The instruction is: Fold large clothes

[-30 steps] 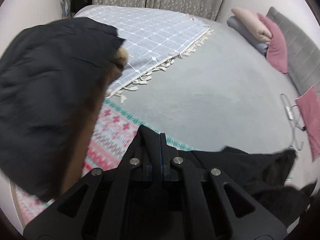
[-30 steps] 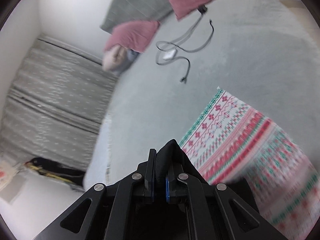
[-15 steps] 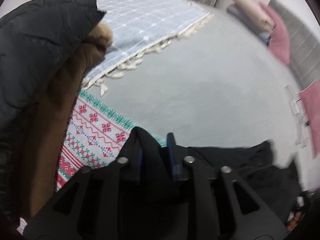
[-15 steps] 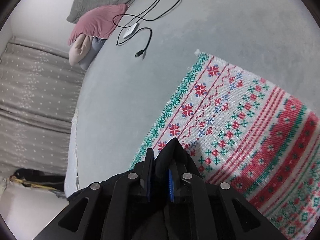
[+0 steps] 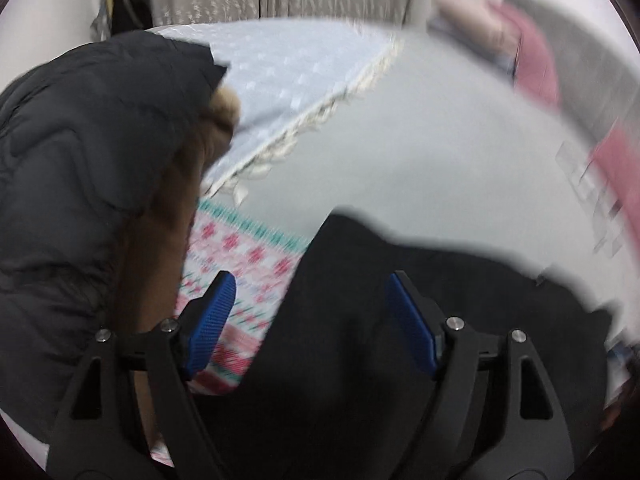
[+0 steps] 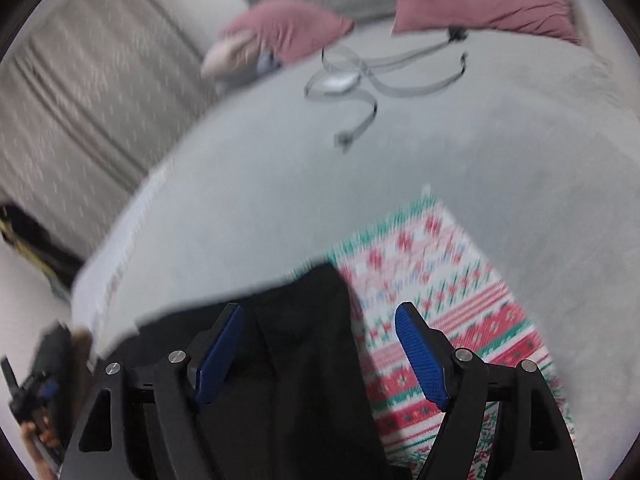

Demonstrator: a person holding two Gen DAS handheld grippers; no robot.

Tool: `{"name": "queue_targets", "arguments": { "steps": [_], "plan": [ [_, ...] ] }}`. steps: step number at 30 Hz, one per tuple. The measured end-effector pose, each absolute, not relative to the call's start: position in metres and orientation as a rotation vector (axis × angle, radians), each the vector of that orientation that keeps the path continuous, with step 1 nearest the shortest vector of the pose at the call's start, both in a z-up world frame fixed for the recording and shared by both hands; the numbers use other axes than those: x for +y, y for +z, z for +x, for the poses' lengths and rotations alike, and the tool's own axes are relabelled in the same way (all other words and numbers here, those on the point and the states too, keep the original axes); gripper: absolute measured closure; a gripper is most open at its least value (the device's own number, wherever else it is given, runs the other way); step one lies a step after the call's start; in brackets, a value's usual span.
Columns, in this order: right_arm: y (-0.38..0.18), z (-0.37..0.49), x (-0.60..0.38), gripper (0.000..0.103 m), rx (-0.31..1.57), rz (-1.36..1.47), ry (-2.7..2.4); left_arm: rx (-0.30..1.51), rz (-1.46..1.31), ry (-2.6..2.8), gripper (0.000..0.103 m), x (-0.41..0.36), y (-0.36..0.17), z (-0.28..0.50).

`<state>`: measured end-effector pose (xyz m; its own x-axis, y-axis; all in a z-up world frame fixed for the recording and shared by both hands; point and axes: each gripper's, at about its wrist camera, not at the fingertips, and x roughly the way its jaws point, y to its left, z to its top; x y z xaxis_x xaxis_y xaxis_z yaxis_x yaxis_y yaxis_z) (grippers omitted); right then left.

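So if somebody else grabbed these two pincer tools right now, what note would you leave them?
Left gripper: open, jaws just spread, black garment lying loose between them.
Right gripper: open too, jaws just spread, same black garment below, not pinched.
The garment lies partly on the patterned red-and-green cloth on the grey bed. A dark padded jacket sits at the left.
Done: garment released.
Left: check the fold, probably smooth it or fold again.
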<state>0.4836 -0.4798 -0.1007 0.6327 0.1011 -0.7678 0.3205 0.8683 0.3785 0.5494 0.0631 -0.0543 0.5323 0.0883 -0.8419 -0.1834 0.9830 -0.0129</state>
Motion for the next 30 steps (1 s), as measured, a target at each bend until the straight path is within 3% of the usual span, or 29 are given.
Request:
{"name": "queue_targets", "arguments": {
  "steps": [3,5,7,8,9,10,16,19,22,26,30],
  "plan": [
    [-0.12,0.497,-0.46,0.024,0.965,0.403,-0.12,1.054,-0.029,0.192,0.025,0.059,-0.087,0.56],
    [-0.127,0.506,-0.444,0.026,0.988,0.304,-0.114,1.074,-0.005,0.166,0.036,0.056,-0.104,0.559],
    [-0.138,0.512,-0.427,0.047,1.006,0.194,-0.111,1.072,0.041,0.18,0.088,0.05,-0.117,0.557],
    [-0.14,0.512,-0.421,0.059,1.0,0.156,-0.129,1.059,0.061,0.21,0.092,0.05,-0.118,0.555],
    [-0.135,0.509,-0.413,0.083,0.976,0.11,-0.14,1.042,0.07,0.219,0.097,0.049,-0.117,0.553],
    [-0.13,0.504,-0.411,0.096,0.956,0.083,-0.167,1.021,0.071,0.22,0.097,0.05,-0.113,0.55],
    [-0.072,0.469,-0.424,0.098,0.755,0.187,-0.209,0.826,-0.064,0.27,0.098,0.072,-0.069,0.531],
    [-0.06,0.465,-0.426,0.098,0.701,0.235,-0.255,0.803,-0.115,0.327,0.098,0.079,-0.074,0.528],
    [-0.08,0.472,-0.427,0.098,0.712,0.316,-0.282,0.787,-0.119,0.438,0.103,0.091,-0.092,0.524],
    [-0.149,0.489,-0.452,0.094,0.903,0.442,-0.317,0.899,-0.193,0.506,0.103,0.116,-0.117,0.534],
    [-0.139,0.493,-0.447,0.093,0.896,0.367,-0.38,0.836,-0.042,0.441,0.103,0.086,-0.105,0.534]
  ]
}}
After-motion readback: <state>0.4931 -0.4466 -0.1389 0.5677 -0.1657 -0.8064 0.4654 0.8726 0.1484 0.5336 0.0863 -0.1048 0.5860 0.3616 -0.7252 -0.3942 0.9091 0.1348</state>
